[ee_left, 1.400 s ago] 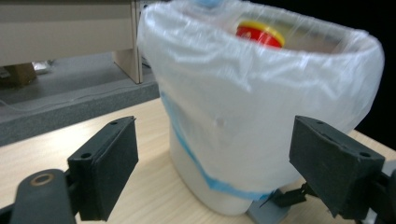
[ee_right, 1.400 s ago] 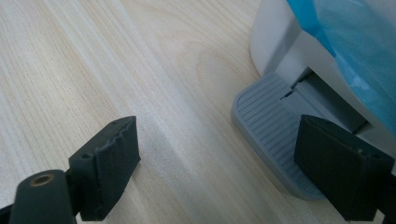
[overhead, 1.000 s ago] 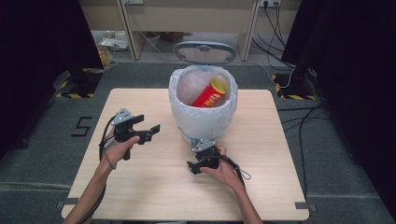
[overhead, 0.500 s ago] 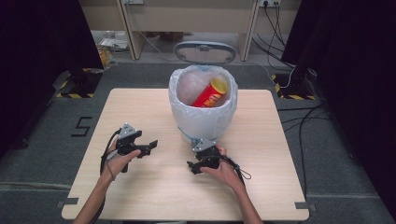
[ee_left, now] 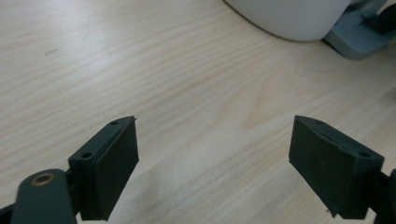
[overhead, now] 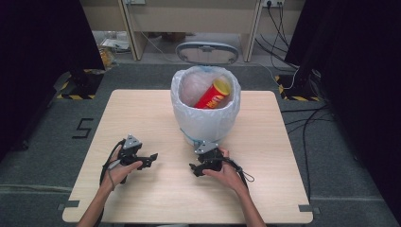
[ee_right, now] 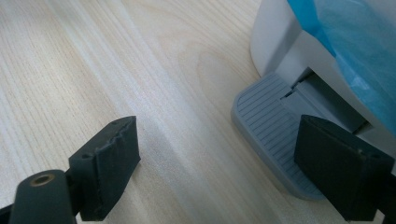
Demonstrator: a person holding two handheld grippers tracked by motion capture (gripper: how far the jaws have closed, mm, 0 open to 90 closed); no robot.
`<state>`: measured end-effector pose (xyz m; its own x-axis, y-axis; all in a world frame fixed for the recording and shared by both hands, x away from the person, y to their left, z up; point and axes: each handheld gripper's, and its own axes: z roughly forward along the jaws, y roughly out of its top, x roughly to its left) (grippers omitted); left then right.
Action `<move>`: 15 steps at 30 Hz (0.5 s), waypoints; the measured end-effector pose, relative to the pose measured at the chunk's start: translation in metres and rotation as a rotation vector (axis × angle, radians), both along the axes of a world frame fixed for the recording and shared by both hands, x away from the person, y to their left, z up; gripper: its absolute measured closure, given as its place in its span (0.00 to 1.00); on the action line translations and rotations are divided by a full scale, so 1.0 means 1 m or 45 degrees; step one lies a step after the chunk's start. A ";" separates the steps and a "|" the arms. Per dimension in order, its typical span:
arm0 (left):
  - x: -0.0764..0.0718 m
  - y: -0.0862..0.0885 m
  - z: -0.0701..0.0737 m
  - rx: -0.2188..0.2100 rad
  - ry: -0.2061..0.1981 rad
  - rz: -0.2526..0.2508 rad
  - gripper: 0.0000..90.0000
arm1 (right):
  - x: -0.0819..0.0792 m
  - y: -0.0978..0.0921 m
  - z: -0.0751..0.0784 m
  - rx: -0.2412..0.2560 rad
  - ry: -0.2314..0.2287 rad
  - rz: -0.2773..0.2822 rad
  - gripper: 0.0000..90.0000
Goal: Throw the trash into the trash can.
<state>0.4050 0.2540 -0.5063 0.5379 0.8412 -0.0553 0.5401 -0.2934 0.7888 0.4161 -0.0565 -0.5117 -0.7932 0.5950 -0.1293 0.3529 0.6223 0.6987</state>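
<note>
— Bin (overhead: 206, 120) first: where did it stand?

— Near the middle of the table (overhead: 142, 111), towards the far edge, lined with a pale bag and with its lid (overhead: 206, 52) tipped up behind it. A red and yellow can (overhead: 213, 94) lay slanted inside. None of that had shifted from a second earlier.

— So what did change?

— The left gripper (overhead: 150, 157). A second before, it was held higher and further up the table, level with the bin's side. Half a second before, it had already dropped lower and nearer the person. At this moment it sat lower still, close to the near-left part of the table, with the left hand (overhead: 120, 170) around it.

— Released or clenched?

— Released. In the left gripper view its jaws stood wide apart over bare wood, nothing between them, the bin's white base at the top edge.

— And the right gripper (overhead: 195, 169)?

— It had hardly moved. It rested just in front of the bin, in the right hand (overhead: 226, 171). The right gripper view showed its jaws also spread wide and empty, with the bin's grey foot pedal (ee_right: 268, 123) just beyond the right-hand jaw.
</note>
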 end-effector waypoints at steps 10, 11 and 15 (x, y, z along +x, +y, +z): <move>-0.006 0.002 -0.018 0.074 0.044 -0.038 0.15 | 0.000 0.000 0.000 -0.003 -0.007 -0.003 0.16; -0.006 0.003 -0.018 0.071 0.044 -0.043 0.16 | 0.000 0.001 0.000 -0.006 -0.009 0.000 0.16; -0.005 0.003 -0.018 0.081 0.047 -0.055 0.14 | 0.000 0.000 0.000 0.005 -0.003 -0.006 0.16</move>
<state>0.3999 0.2565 -0.5247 0.5722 0.8198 -0.0227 0.5540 -0.3660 0.7477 0.4158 -0.0562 -0.5120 -0.7900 0.5993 -0.1293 0.3540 0.6181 0.7019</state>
